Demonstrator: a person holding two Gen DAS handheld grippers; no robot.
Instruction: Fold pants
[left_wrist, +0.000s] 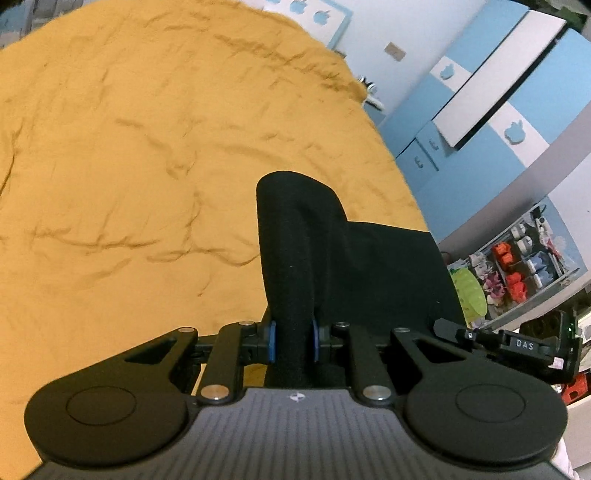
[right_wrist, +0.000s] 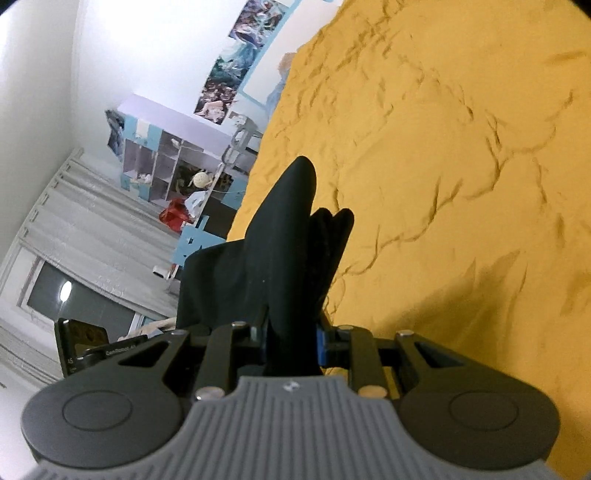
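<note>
The black pants (left_wrist: 306, 236) are lifted above a bed with a mustard-yellow sheet (left_wrist: 129, 147). My left gripper (left_wrist: 293, 341) is shut on a bunched fold of the pants, which rises in a hump beyond the blue pads (left_wrist: 271, 341) and stretches away to the right. In the right wrist view my right gripper (right_wrist: 291, 339) is shut on another part of the black pants (right_wrist: 288, 229), which stands up in a point and hangs off to the left. The other gripper (left_wrist: 524, 347) shows at the right edge of the left wrist view.
The yellow sheet (right_wrist: 461, 166) is wrinkled all over. Blue and white wardrobes (left_wrist: 498, 92) and a shelf with toys (left_wrist: 517, 266) stand beyond the bed's right edge. A shelf unit (right_wrist: 173, 166), a radiator and a window lie to the left in the right wrist view.
</note>
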